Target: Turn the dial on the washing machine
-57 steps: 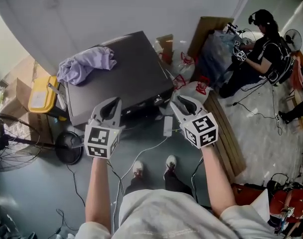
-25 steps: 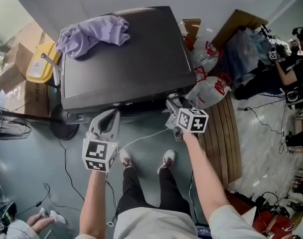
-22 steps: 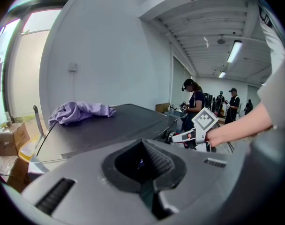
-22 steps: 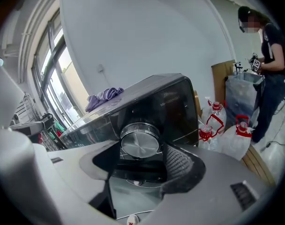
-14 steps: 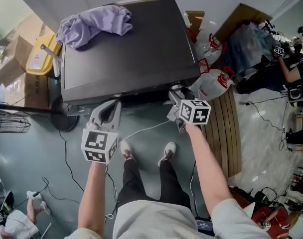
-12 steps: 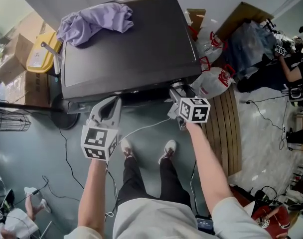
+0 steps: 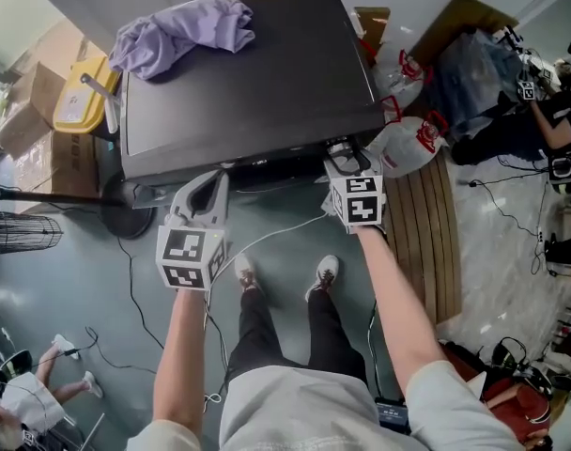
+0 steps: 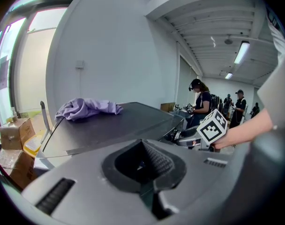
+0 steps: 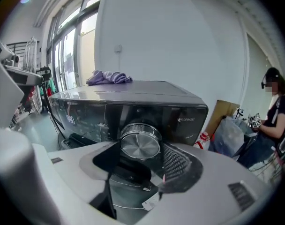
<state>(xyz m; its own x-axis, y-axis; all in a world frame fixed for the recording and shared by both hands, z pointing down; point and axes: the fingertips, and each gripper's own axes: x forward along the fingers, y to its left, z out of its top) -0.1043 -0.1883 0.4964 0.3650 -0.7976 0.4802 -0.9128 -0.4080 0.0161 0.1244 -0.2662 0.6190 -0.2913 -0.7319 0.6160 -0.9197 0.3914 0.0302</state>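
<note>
1. The washing machine [image 7: 257, 83] stood with its dark top facing upward. The dial [image 9: 140, 143] sat on the front control panel [image 9: 86, 112], toward the right end as the person faced it
2. The right gripper [image 7: 347, 161] was held at the front edge of the machine, directly over the dial. Its jaws stood wide, one on each side of the dial, and the pads appeared to bear on the metal rim. The wide setting was judged to follow from the breadth of the dial, not from an empty grip
3. The right gripper pointed along the dial's axis, so the dial face filled the gap between the jaws in the right gripper view. This alignment was judged necessary so that a roll of the wrist would turn the dial without levering it sideways
4. The left gripper [image 7: 208, 188] was held in front of the left part of the machine, clear of the panel. Its jaws were closed together with nothing between them. It was judged to be parked, since the step needed one gripper only
5. A purple cloth [image 7: 182, 31] lay on the rear left of the top, well apart from the dial, and played no part in the step
</note>
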